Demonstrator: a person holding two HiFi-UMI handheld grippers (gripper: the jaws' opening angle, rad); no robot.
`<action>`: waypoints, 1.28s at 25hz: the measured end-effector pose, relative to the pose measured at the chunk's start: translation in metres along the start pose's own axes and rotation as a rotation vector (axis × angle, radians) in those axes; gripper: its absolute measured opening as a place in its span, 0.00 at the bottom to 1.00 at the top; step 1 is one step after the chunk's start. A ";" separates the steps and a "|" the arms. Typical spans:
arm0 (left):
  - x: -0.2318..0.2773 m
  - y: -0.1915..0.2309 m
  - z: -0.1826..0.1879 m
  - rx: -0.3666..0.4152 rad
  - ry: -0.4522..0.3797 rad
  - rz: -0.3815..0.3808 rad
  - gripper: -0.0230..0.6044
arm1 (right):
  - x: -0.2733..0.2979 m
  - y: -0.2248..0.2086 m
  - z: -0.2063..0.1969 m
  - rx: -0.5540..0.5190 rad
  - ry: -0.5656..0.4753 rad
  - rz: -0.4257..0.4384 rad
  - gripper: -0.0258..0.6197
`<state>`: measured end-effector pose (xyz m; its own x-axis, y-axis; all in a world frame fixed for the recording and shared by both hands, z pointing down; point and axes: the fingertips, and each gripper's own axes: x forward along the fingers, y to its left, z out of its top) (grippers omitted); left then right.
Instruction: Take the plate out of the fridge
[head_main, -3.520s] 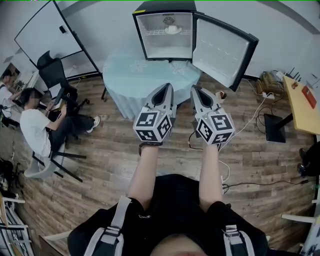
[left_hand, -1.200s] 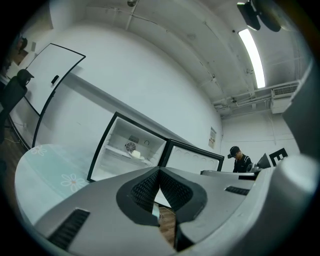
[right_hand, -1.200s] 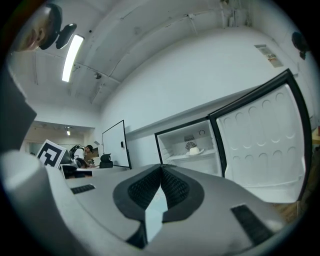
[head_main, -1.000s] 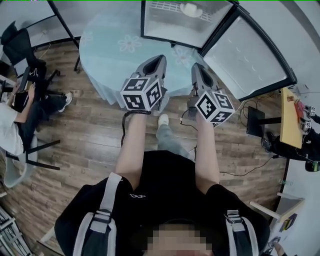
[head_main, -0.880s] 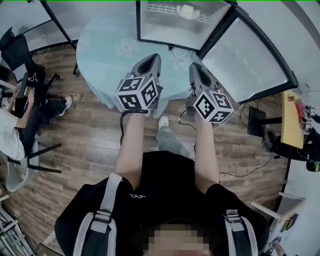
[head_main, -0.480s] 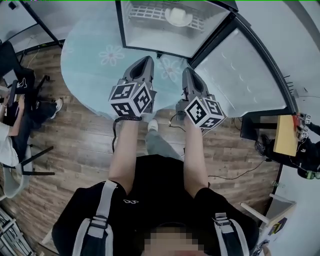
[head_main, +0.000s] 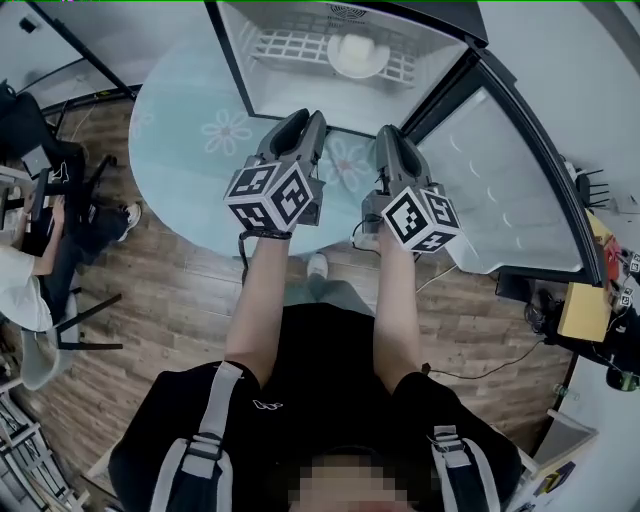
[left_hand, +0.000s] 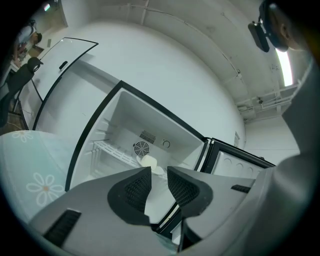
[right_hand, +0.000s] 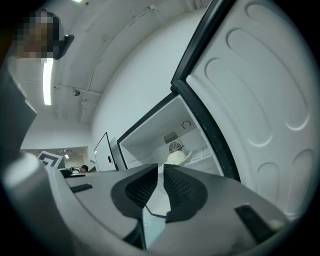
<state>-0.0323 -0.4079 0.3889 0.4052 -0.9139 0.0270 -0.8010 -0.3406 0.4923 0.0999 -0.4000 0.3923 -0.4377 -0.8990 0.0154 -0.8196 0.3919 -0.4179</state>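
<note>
A small black fridge (head_main: 232, 60) stands open on the round light-blue table (head_main: 190, 150), its door (head_main: 500, 170) swung out to the right. The white plate (head_main: 357, 55) lies on the wire shelf inside; it also shows as the plate (left_hand: 149, 162) and the plate (right_hand: 177, 157) past each gripper's jaws. My left gripper (head_main: 305, 120) (left_hand: 159, 174) hovers over the table's near part, short of the fridge mouth. Its jaws are opening, with nothing between them. My right gripper (head_main: 390, 135) (right_hand: 160, 172) is beside it, near the door's foot, jaws opening by a narrow gap and empty.
The fridge door's inner face (right_hand: 260, 100) runs close along my right gripper's right side. A seated person (head_main: 25, 290) and chairs are at the left on the wooden floor (head_main: 180, 300). A yellow table corner (head_main: 580, 310) and cables lie at the right.
I have walked up to the fridge, which now fills the top of the head view. Both grippers have come forward over the table edge. The left jaws have spread apart.
</note>
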 end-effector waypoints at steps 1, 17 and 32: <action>0.004 -0.003 0.004 -0.004 -0.010 -0.005 0.22 | 0.005 -0.002 0.005 0.007 -0.011 0.006 0.10; 0.062 0.020 0.001 -0.074 0.008 0.030 0.22 | 0.081 -0.005 -0.015 0.161 0.084 0.148 0.42; 0.117 0.041 -0.013 -0.202 0.096 -0.031 0.27 | 0.123 -0.029 -0.015 0.289 0.020 0.045 0.38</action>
<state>-0.0122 -0.5262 0.4238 0.4762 -0.8750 0.0866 -0.6869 -0.3088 0.6579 0.0644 -0.5196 0.4203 -0.4810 -0.8767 0.0077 -0.6613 0.3571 -0.6597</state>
